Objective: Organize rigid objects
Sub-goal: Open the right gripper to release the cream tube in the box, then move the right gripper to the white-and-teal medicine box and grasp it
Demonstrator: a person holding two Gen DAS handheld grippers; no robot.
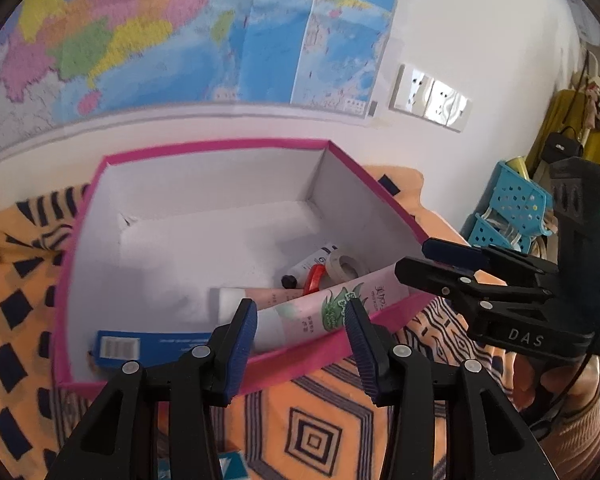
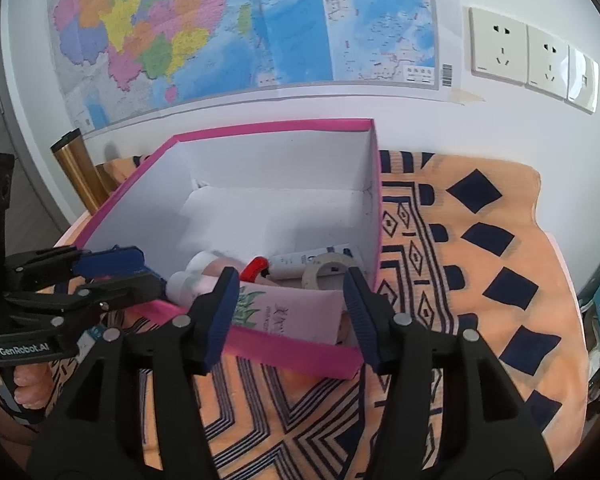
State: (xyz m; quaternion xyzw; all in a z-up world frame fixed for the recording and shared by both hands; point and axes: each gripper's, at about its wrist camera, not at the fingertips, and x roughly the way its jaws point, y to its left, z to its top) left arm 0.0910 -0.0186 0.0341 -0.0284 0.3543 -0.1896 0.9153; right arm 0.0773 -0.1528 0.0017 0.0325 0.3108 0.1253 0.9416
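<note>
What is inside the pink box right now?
The box holds a pink tube, a tape roll, a white tube, a red item and a blue carton. The pink tube covers whatever lies beneath it.

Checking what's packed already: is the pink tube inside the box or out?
Inside: the pink tube lies flat in the pink box, against its near wall.

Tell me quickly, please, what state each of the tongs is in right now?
Left tongs: open, holding nothing.
Right tongs: open, holding nothing.
</note>
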